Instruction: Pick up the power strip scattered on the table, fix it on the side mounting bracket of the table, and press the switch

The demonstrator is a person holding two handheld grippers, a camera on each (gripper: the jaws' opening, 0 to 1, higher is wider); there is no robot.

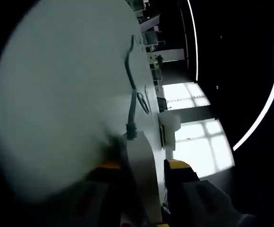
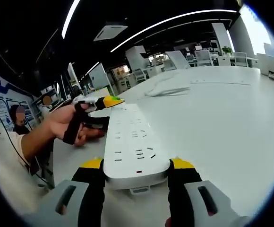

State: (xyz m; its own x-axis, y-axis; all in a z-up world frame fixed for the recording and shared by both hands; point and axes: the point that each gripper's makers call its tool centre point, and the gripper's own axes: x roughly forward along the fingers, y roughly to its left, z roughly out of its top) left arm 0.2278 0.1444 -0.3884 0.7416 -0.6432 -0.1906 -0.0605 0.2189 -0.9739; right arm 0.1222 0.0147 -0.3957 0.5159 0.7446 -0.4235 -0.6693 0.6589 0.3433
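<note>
Power strip (image 2: 134, 146): white, held just above the white table (image 2: 231, 123), one end caught between the right gripper's jaws, the other end at the left gripper. Socket face up toward the right gripper view.
Long axis: runs straight away from the right gripper (image 2: 136, 168), ending at the left gripper (image 2: 99, 105). Both ends held; neither hand nearer than the other.
Strip seen from the left gripper (image 1: 144, 165): strip (image 1: 141, 161) edge-on between the jaws, its cord end pointing away from the gripper.
Cord (image 1: 131, 90): grey, leaves the far end of the strip and trails off across the table (image 1: 61, 94).
Right gripper: clamped on the near end of the strip.
Left gripper: closed on the strip's other end; a hand (image 2: 64, 124) works its handle.
Table edge: lies to the left of the strip in the right gripper view. No bracket made out for certain.
Judgement: strip is lifted; the carry to the table's side comes next, strip kept level between both grips.
</note>
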